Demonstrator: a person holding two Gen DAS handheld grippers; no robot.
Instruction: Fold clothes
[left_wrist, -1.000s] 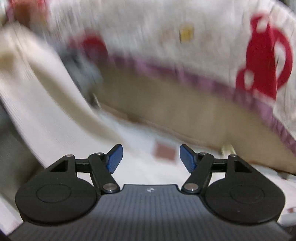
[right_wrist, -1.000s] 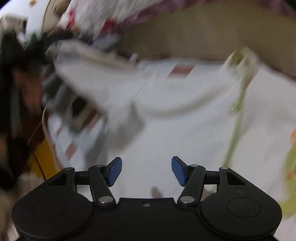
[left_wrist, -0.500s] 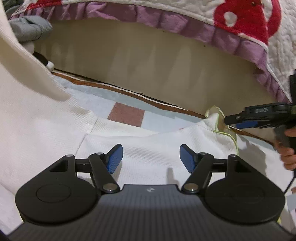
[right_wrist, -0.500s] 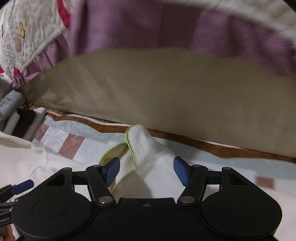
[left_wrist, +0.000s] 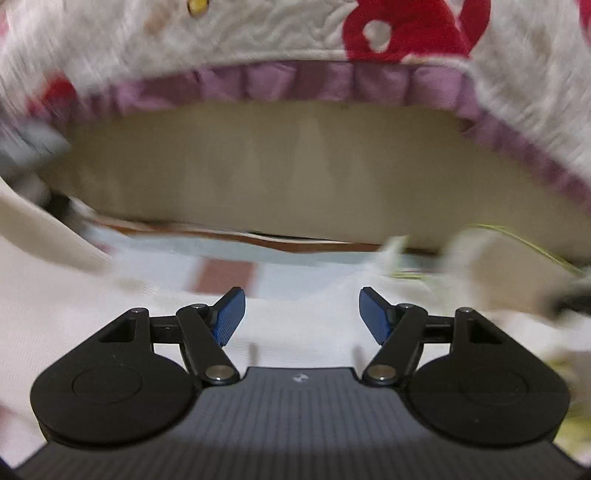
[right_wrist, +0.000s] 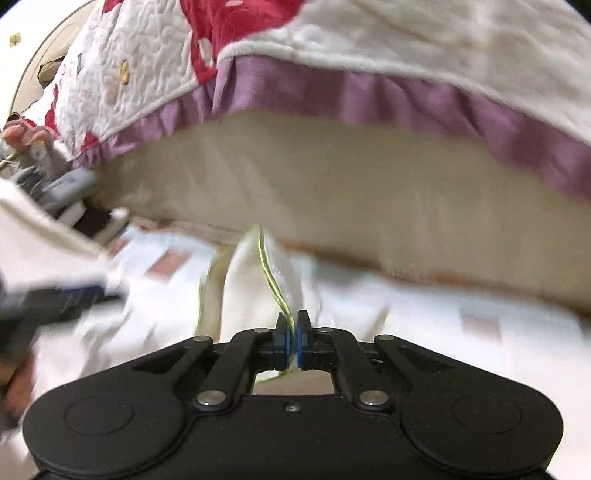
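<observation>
A white ribbed garment (left_wrist: 295, 328) with yellow-green trim lies spread on a patterned mat. In the right wrist view its sleeve (right_wrist: 258, 280) rises from the mat, and my right gripper (right_wrist: 294, 326) is shut on the trimmed cuff edge. My left gripper (left_wrist: 301, 306) hovers open just above the garment's body, nothing between its blue pads. The same sleeve (left_wrist: 509, 266) shows blurred at the right of the left wrist view, with the other gripper dark at the frame edge. The left gripper (right_wrist: 55, 299) appears blurred at the left of the right wrist view.
A beige mattress side (left_wrist: 314, 166) stands right behind the garment, under a white quilt (right_wrist: 406, 48) with red figures and a purple frill (left_wrist: 295, 81). Grey and cream clothes (right_wrist: 62, 184) pile up at the left. The checked mat (left_wrist: 221, 275) lies underneath.
My right gripper has closed on the sleeve's cuff and lifted it. The left gripper has slid sideways along the garment, staying open.
</observation>
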